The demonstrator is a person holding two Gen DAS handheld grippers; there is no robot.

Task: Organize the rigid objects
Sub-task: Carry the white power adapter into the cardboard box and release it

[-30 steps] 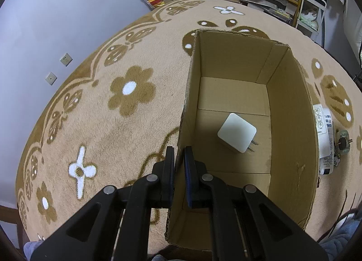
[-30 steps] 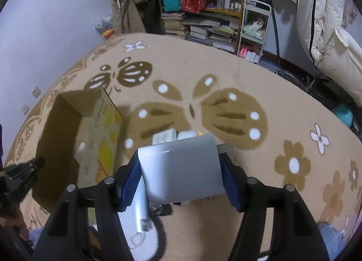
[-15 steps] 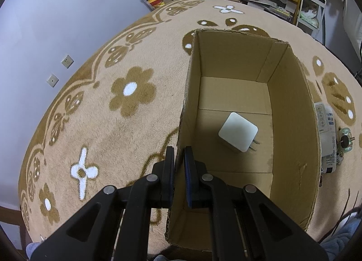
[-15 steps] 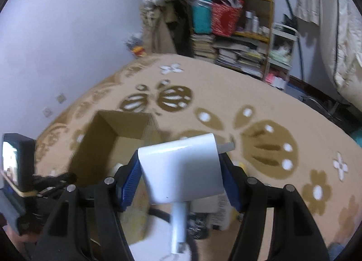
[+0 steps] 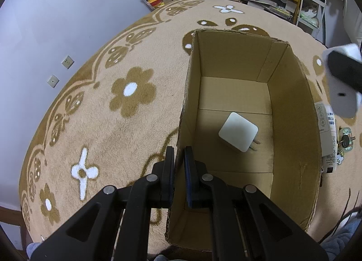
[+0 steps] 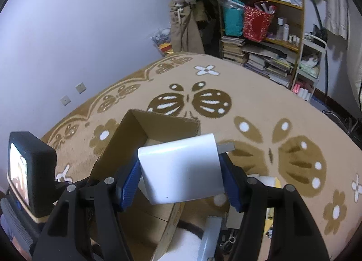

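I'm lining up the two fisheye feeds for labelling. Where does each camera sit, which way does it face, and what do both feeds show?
Left wrist: sits behind the left tongs, facing steeply down into the cardboard box; its black fingers clamp the box's near-left wall; a white charger lies inside.
Right wrist: sits behind the right tongs, facing down and forward across the rug; blue pads grip a white power adapter.
Shared: the box, rug, adapter and bookshelf.
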